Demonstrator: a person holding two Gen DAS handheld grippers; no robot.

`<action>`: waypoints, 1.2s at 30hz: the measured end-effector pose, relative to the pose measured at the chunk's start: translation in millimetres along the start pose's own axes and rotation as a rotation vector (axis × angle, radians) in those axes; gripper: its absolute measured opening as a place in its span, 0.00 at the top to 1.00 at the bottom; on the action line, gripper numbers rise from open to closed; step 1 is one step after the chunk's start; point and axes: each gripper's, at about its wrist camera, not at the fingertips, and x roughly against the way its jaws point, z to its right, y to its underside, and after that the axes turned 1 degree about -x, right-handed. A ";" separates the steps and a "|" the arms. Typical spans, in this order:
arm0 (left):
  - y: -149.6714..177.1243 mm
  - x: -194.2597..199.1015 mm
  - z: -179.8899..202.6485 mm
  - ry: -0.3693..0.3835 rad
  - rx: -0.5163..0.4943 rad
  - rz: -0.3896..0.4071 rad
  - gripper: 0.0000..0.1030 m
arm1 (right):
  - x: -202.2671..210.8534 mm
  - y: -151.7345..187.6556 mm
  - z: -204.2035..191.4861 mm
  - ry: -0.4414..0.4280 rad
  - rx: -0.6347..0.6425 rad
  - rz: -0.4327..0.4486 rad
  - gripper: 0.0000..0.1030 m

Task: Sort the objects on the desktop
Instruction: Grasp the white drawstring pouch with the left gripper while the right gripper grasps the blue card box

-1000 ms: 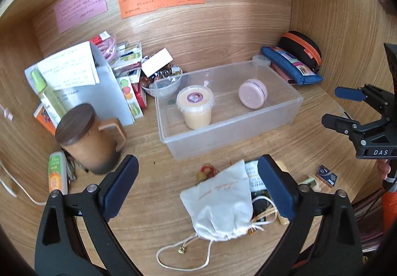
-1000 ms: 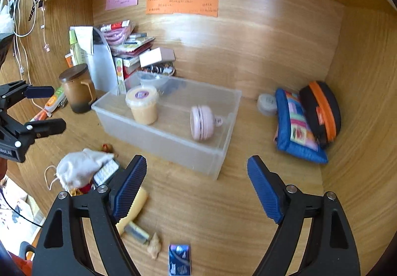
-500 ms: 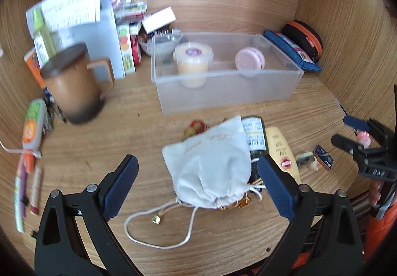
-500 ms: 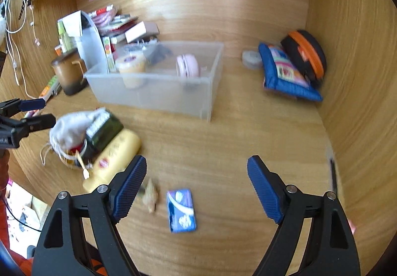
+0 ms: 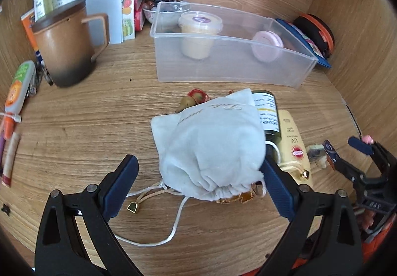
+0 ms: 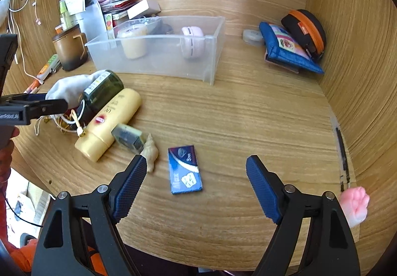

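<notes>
Between the spread left gripper (image 5: 197, 185) jaws, a soft, light white drawstring cloth pouch (image 5: 211, 147) is framed, best pinched at its bunched neck; the right gripper (image 6: 193, 189) is held agape, empty.

left gripper (image 5: 198, 185): jaws wide apart, one pad on each side of the white drawstring pouch (image 5: 211, 147), its right pad close against the cloth
pouch: lies on the wooden desk (image 5: 82, 132), cord trailing toward the camera
under pouch's right edge: dark green bottle (image 5: 268, 112), yellow tube (image 5: 292, 149) just beside it
clear bin (image 5: 230, 72): holds a cream tub (image 5: 198, 37) and a pink round case (image 5: 268, 49)
brown mug (image 5: 67, 42): upright, left of the bin
right gripper (image 5: 357, 159): at the right edge, jaws apart
</notes>
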 end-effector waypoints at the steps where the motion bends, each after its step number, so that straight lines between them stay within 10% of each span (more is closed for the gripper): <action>1: 0.2 -0.5 -1.0 0.000 0.009 0.006 0.05 | -0.7 0.9 -0.7 0.001 0.002 -0.001 0.24; 10: 1.5 -2.2 0.9 -0.031 0.019 0.045 0.05 | -17.0 4.1 3.7 0.010 -0.012 -0.044 0.44; 25: 0.5 -9.7 8.3 -0.018 -0.002 0.054 0.38 | -18.1 3.1 1.3 0.010 -0.005 -0.009 0.76; 36: -3.1 5.0 4.1 -0.040 -0.009 0.108 0.47 | -20.5 -2.1 3.9 0.003 -0.032 -0.014 0.76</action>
